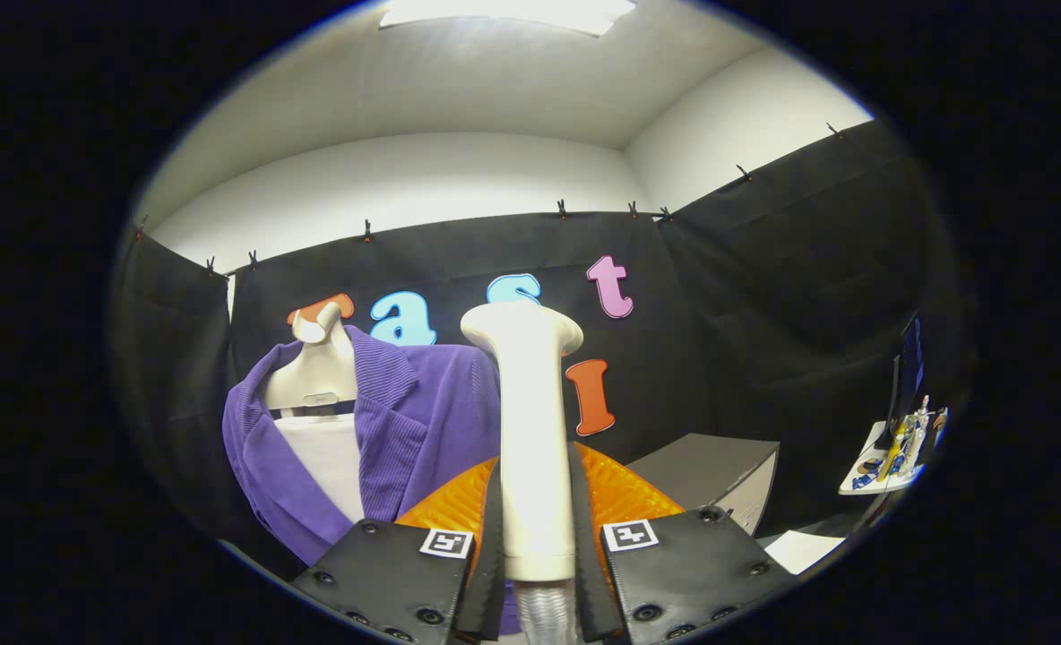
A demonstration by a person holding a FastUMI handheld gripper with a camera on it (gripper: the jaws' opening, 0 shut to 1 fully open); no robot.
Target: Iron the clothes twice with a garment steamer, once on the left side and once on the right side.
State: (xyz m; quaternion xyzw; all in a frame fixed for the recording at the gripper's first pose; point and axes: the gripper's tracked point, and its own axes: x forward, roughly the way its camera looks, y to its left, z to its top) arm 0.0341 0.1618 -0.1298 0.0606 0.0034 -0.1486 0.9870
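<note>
Claw (535,546) clenched on steamer handle (530,430), purple jacket (423,412) hanging ahead, seemingly grey table (719,466) beyond.

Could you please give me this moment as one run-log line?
gripper: shut on cream plastic steamer handle | steamer: upright between fingers | purple ribbed cardigan on cream mannequin: beyond fingers, beside the steamer head, contact unclear

No readable text, square coded markers on the tool (530,573), mannequin (314,381) tag illegible
</note>
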